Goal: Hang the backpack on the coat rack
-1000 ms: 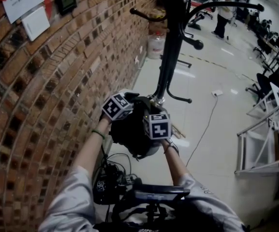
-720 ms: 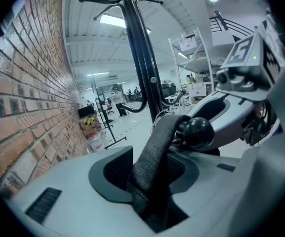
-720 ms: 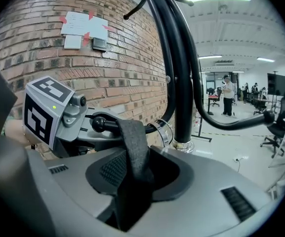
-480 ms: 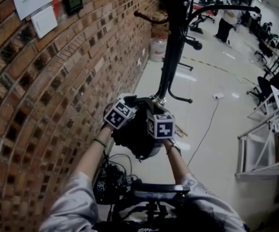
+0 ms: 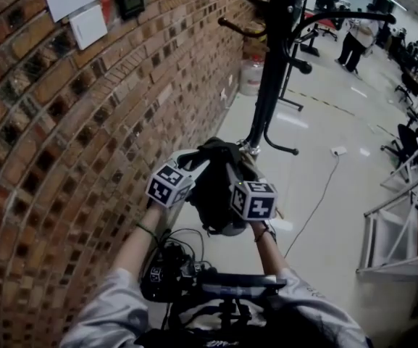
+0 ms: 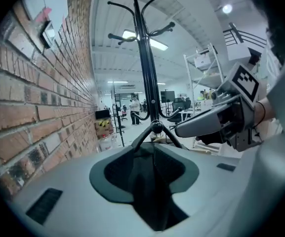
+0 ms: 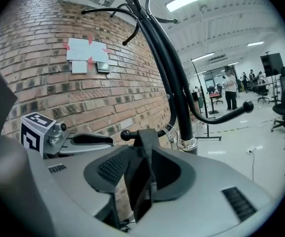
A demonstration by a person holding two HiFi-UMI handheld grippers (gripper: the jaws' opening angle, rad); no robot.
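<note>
Both the left claw (image 5: 198, 165) and the right claw (image 5: 232, 171) are released, flanking the black backpack (image 5: 213, 196) that hangs at the coat rack (image 5: 273, 71) just ahead of them; only the head view shows its body. A strap (image 6: 148, 193) lies between the left claw's closing jaws; the right gripper view shows a strap looped over a knobbed hook (image 7: 125, 134) between that claw's opening jaws
</note>
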